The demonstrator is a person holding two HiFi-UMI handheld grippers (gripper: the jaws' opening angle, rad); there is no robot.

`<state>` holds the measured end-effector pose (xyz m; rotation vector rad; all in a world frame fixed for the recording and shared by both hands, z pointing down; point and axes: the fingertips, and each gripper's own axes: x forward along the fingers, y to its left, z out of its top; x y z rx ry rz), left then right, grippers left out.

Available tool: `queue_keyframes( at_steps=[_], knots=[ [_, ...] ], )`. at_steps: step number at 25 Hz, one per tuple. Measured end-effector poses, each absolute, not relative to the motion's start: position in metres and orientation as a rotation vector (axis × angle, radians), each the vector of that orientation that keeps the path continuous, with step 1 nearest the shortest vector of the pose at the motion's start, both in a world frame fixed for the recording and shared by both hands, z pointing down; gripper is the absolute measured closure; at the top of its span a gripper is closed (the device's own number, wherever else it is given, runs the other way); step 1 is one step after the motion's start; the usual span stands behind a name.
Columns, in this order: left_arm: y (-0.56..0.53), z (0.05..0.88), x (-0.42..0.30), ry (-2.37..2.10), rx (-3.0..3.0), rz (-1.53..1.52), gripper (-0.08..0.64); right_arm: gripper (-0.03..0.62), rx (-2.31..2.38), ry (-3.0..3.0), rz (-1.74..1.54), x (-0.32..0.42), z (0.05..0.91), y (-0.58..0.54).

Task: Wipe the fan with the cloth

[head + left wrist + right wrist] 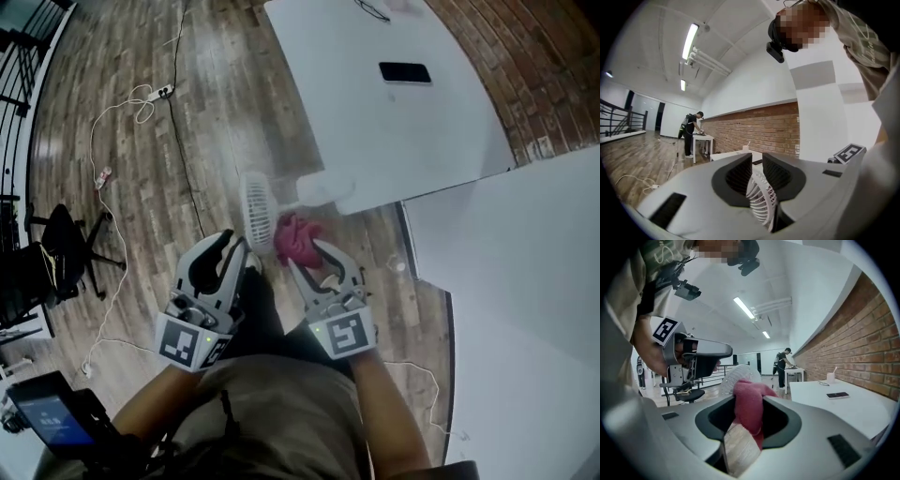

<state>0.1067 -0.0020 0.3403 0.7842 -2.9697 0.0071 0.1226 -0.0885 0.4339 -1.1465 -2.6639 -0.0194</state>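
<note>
Head view: holds a small white fan (258,204) in the left gripper (232,251) over wooden floor, near a white table (394,122), with a pink cloth (294,238) in the right gripper (314,255) just beside its face.

Left gripper view: pinches only the grille's rim.

Right gripper view: clamps the bunched cloth.

Likely risks twisting the fan loose and dropping it if pressed hard.
</note>
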Motion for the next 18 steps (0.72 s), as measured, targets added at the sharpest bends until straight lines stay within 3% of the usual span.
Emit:
queue_keyframes(
  at_steps=[18],
  knots=[
    [-0.028, 0.329, 0.111, -3.039, 0.618, -0.114, 0.483, 0.419, -1.247, -2.702, -0.108, 0.083, 0.400, -0.087]
  ],
)
